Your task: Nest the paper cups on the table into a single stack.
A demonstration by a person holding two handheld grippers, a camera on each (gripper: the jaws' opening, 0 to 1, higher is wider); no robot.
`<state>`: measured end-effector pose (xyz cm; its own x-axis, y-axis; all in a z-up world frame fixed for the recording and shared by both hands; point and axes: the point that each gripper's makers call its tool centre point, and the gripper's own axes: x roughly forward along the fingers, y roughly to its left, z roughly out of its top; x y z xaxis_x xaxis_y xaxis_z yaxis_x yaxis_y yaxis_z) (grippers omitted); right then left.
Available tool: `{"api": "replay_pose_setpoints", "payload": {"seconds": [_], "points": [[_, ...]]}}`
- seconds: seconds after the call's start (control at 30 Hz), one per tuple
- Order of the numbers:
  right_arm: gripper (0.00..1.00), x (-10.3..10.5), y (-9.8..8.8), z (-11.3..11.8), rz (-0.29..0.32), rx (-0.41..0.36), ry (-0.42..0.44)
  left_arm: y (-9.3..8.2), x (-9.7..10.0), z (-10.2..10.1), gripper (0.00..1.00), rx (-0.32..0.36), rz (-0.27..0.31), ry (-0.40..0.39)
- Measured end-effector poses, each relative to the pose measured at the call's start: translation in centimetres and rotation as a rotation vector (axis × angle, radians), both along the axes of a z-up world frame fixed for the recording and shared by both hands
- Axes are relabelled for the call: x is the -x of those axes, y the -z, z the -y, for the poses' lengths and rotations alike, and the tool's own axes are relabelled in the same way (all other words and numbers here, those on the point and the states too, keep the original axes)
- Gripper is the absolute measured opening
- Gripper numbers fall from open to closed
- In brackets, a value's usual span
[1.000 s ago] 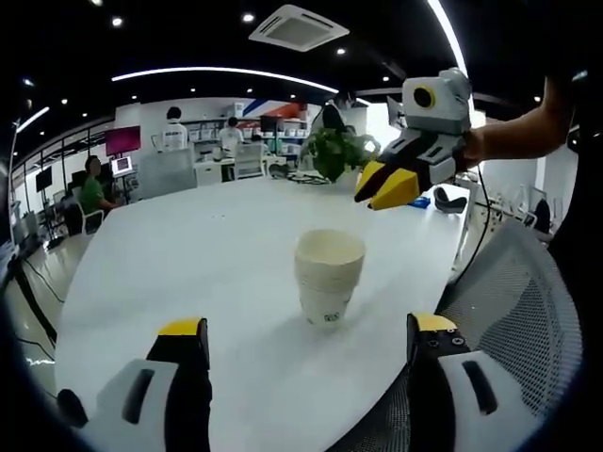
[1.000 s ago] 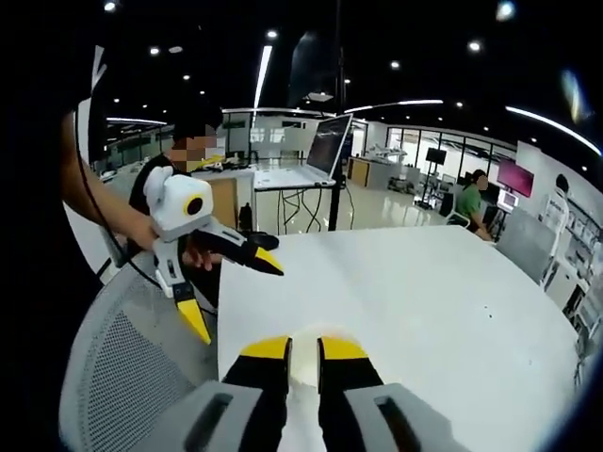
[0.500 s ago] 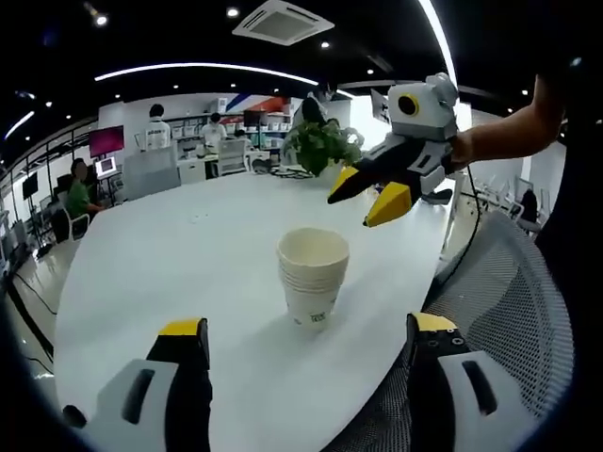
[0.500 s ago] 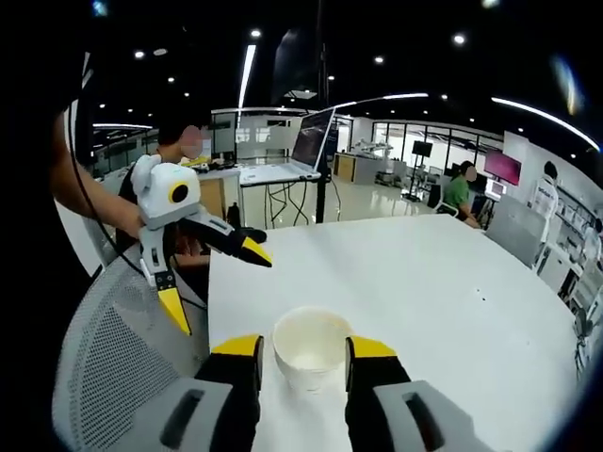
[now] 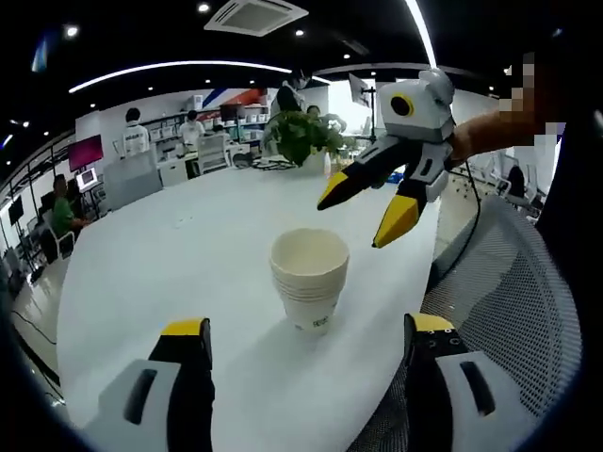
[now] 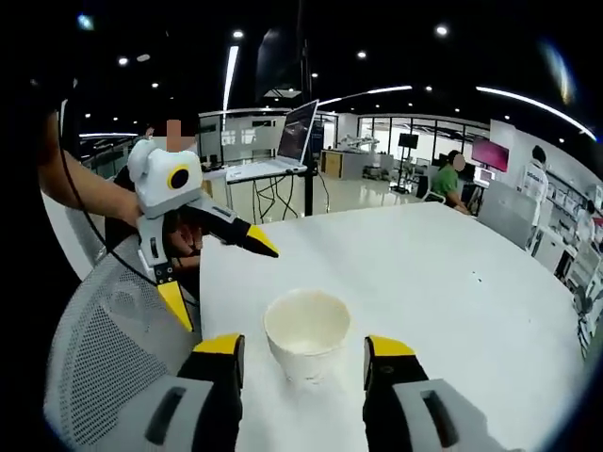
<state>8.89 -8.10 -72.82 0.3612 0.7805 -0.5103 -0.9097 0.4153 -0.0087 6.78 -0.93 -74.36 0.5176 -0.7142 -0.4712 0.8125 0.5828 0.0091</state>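
In the left gripper view, my left claw (image 5: 306, 341) stood wide and empty before the stack of paper cups (image 5: 309, 280), which sat upright on the white worktop (image 5: 170, 254) near its edge by the mesh chair (image 5: 513, 292). My right claw (image 5: 366, 200) hung spread above it.

In the right gripper view, my right claw (image 6: 306, 350) gaped empty around the stack (image 6: 306, 333) without touching it; my left claw (image 6: 215, 275) was parted over the worktop's edge.
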Motion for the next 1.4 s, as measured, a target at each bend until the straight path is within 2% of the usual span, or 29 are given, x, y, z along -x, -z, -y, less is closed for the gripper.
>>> {"api": "replay_pose_setpoints", "payload": {"seconds": [0.5, 0.83, 1.4], "points": [[0.54, -0.2, 1.7, -0.3, -0.022, -0.023, 0.088, 2.1, -1.3, 2.2, 0.8, -0.022, -0.015, 0.076], [0.53, -0.8, 2.6, -0.6, -0.035, -0.056, 0.161, 3.5, -2.0, 3.0, 0.75, -0.033, -0.026, 0.099], [0.53, -1.8, 3.4, -1.2, -0.055, -0.06, 0.167, 4.5, -3.0, 4.2, 0.69, -0.034, -0.037, 0.127]]}}
